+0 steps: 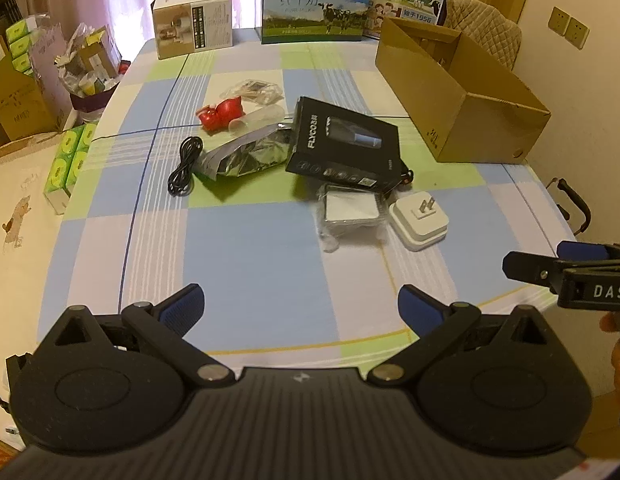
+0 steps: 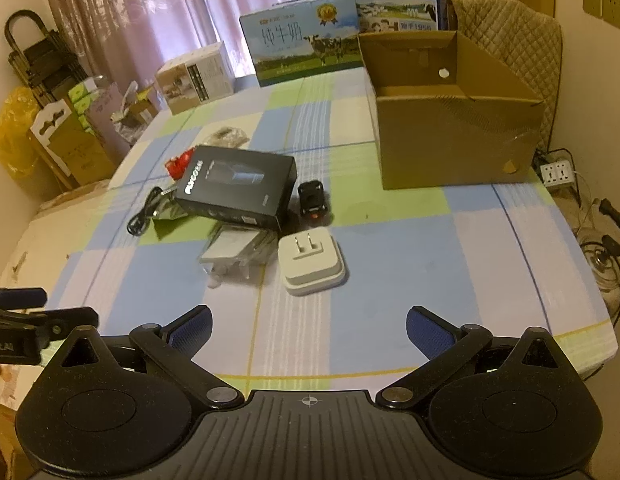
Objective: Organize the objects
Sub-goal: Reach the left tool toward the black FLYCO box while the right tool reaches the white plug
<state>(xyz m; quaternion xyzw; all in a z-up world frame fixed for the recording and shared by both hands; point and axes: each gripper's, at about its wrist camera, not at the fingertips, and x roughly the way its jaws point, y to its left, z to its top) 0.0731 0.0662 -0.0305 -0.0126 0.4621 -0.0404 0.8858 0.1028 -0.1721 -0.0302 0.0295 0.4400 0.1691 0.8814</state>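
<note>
While both your grippers hang over the near edge of the table (image 1: 246,248), nothing is grasped: the left gripper (image 1: 300,304) has its jaws spread wide and empty, and the right gripper (image 2: 308,326) is likewise released, jaws apart, with nothing between the pads.

Take the black box (image 1: 344,146) as your landmark; it sits mid-table, one end propped on the clutter beneath it.

- Far left of it: black cable (image 1: 186,168), loosely coiled, lying flat.
- Just left, touching: crumpled foil bag (image 1: 246,156), partly tucked under the box.
- Behind-left: red item (image 1: 222,114) beside a clear plastic wrapper (image 1: 254,92); what the red item is, you cannot tell.
- In front, edge under the box: bagged white square (image 1: 350,210).
- Front-right, just beside that: white plug (image 2: 312,266), prongs up, nearest your right gripper.
- Right of the box, close: small black gadget (image 2: 313,200), seen only from the right wrist.
- Well to the right and behind: open carton (image 2: 450,120), flaps up. Its visible inside looks bare; the floor near the front wall is hidden.

Judgement: the loose things are heaped together, apart from the carton, so sorting has not started. Carton reads as the destination. Milk cases (image 1: 314,4) and a beige box (image 1: 192,26) along the far edge seem to be background.

Plug is the easy first pick for the right side.
</note>
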